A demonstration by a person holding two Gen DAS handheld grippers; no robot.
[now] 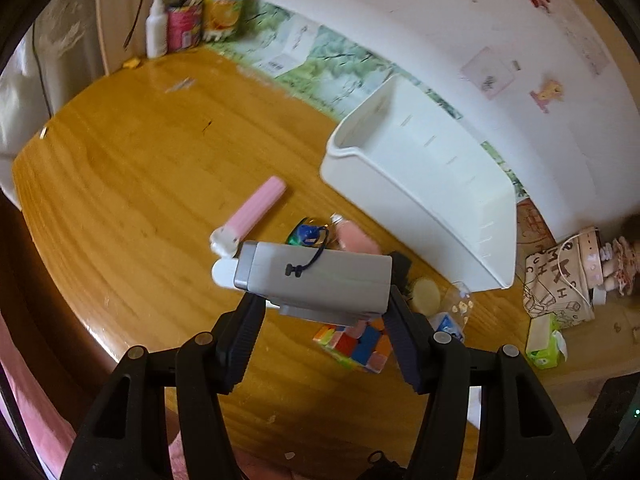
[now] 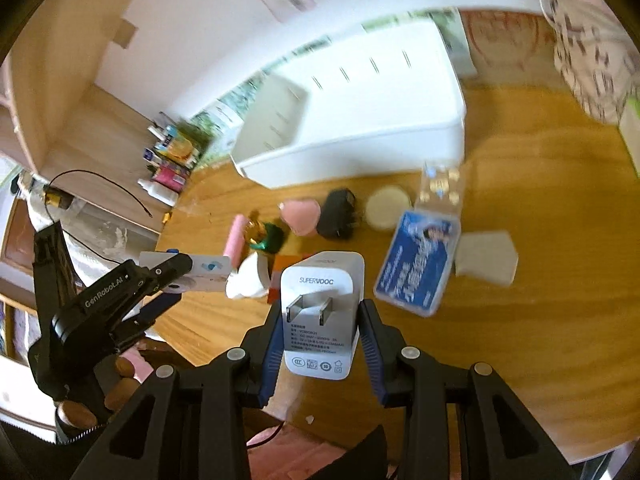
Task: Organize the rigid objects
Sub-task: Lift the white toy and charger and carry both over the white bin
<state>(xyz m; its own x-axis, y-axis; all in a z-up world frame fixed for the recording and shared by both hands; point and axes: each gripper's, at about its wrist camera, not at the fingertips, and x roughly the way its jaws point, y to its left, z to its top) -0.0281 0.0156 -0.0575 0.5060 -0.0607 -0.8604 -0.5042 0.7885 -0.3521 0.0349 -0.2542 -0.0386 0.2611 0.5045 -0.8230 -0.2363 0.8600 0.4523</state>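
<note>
My left gripper [image 1: 322, 300] is shut on a grey-white box-shaped device [image 1: 320, 276] with a dark cord loop, held above the wooden table [image 1: 140, 180]. The right wrist view shows that gripper [image 2: 182, 280] at the left, still holding the device [image 2: 212, 270]. My right gripper [image 2: 320, 320] is shut on a white wall charger [image 2: 320, 304], prongs facing the camera. Below lie a pink cylinder [image 1: 256, 208], a colour cube [image 1: 356, 344], a pink pad [image 2: 302, 216], a black adapter [image 2: 338, 214], a round cream disc [image 2: 388, 208] and a blue card box [image 2: 416, 256].
A white plastic bin [image 1: 380, 192] stands at the back by the wall, also seen as the bin [image 2: 352, 152]. Bottles and cartons [image 1: 188, 20] crowd the far left corner. A printed bag [image 1: 560, 276] and tissue pack [image 1: 544, 340] sit at the right. A clear box [image 2: 442, 182] and a white folded piece [image 2: 486, 260] lie nearby.
</note>
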